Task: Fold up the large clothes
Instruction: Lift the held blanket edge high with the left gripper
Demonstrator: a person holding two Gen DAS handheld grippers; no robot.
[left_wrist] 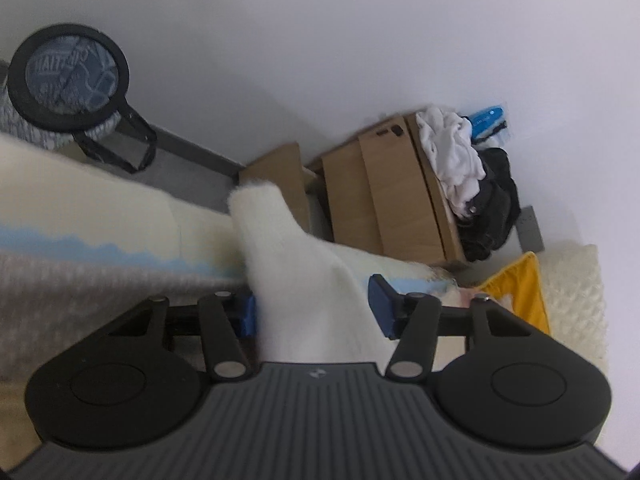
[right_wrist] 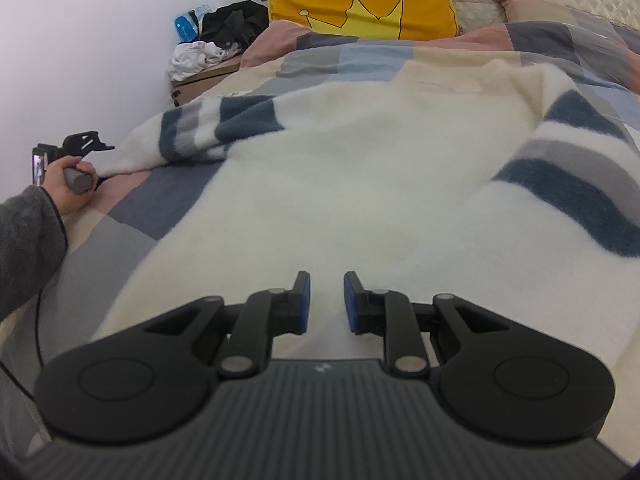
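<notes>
One white fleece sweater lies flat on the bed, its long axis running from the right gripper toward the yellow crown cushion at the headboard end. It has two sleeves, each with dark blue and grey stripes: one stretches out left, the other lies along the right side. The right gripper hangs just over the near hem, its blue-padded fingers released with a gap between them. The left gripper has the left sleeve's white cuff end between its fingers; they look parted, and I cannot tell whether they pinch it. One wooden bedside cabinet carries a heap of white and black clothes.
</notes>
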